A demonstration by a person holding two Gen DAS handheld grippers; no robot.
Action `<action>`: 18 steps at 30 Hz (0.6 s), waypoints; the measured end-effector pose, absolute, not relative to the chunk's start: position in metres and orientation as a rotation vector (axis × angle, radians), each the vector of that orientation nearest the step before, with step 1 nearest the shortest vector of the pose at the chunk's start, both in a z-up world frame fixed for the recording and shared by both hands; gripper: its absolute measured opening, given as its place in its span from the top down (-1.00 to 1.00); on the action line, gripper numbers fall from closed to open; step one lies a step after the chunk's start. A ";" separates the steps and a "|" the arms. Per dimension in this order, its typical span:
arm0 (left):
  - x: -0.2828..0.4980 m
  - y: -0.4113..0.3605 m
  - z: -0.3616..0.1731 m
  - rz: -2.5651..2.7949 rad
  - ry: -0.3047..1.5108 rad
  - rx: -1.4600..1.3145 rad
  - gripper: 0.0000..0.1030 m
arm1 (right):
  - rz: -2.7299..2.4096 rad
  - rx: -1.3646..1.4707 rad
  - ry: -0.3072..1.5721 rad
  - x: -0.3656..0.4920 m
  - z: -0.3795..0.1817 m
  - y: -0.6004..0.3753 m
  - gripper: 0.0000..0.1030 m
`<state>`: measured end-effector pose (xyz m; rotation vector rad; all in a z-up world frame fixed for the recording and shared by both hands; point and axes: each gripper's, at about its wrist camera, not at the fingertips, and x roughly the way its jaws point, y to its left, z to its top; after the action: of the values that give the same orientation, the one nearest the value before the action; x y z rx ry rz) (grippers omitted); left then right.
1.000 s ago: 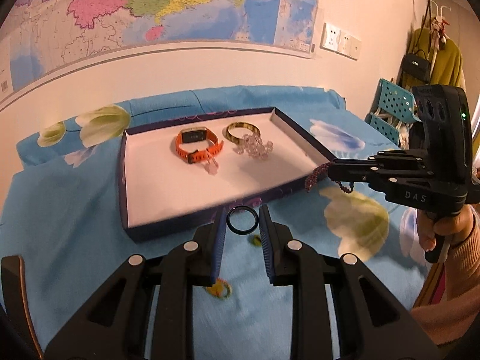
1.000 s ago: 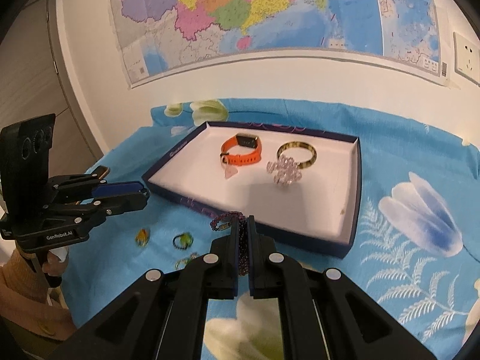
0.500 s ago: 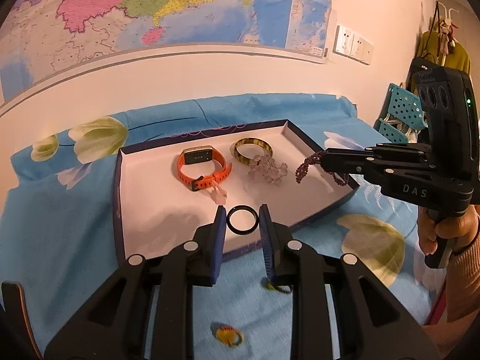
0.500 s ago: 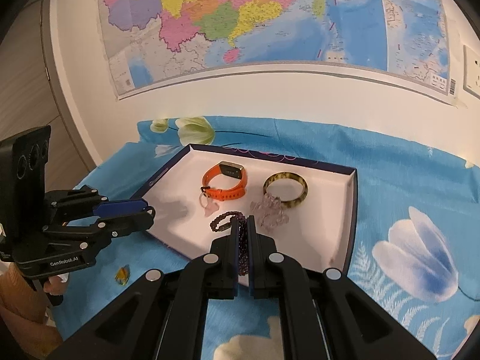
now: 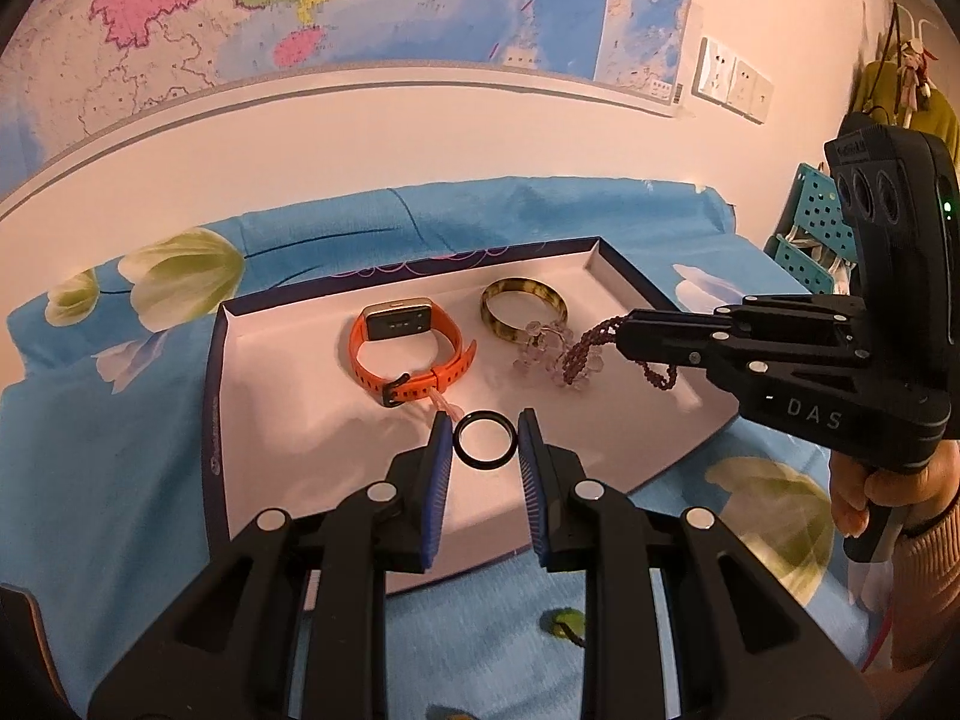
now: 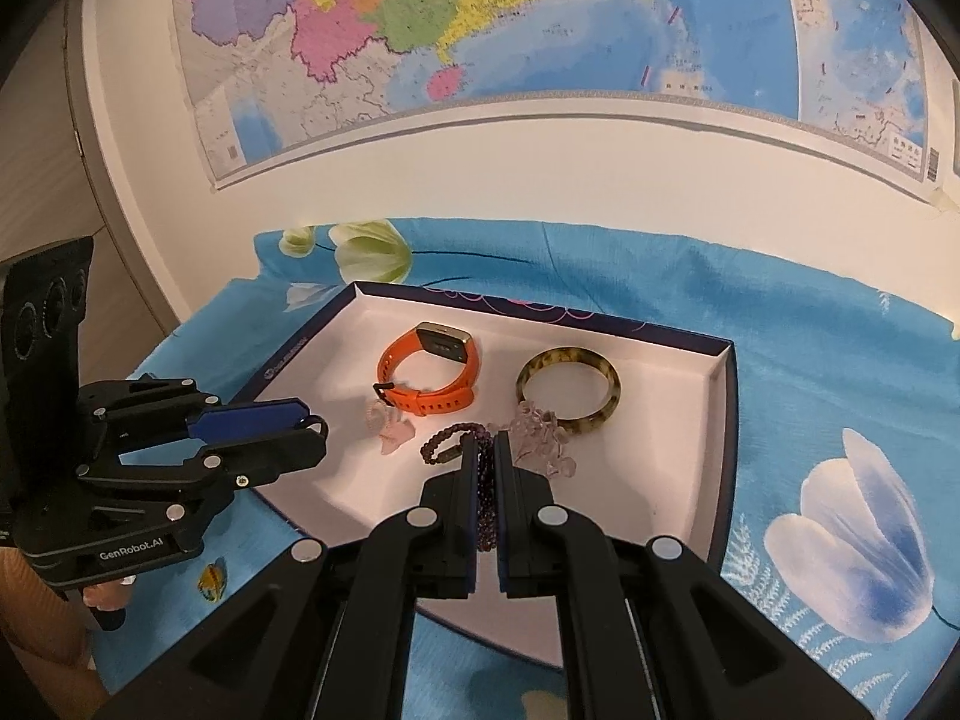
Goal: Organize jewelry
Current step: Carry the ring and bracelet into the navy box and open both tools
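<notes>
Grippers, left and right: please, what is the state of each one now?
Left gripper: closed on the black ring.
Right gripper: closed on the purple bead bracelet.

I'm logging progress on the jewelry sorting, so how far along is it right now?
Done: the orange watch, mottled bangle and clear crystal piece already lie in the tray. In hand: the left gripper holds a black ring and the right gripper a purple bead bracelet, both over the tray. Left: small colourful pieces on the blue cloth.
</notes>
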<state>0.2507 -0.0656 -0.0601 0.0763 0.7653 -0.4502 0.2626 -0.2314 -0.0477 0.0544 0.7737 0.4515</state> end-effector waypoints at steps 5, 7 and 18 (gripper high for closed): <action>0.261 -0.068 -0.066 -0.445 0.791 0.063 0.56 | 0.449 0.056 0.797 0.272 -0.054 -0.229 0.93; 0.265 -0.069 -0.069 -0.440 0.801 0.060 0.56 | 0.449 0.054 0.803 0.274 -0.056 -0.228 0.93; 0.283 -0.075 -0.085 -0.414 0.848 0.058 0.56 | 0.437 0.054 0.839 0.287 -0.064 -0.226 0.92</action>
<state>0.2829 -0.0750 -0.0846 0.0579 0.8477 -0.4141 0.2869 -0.2262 -0.0638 0.0540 0.8393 0.4371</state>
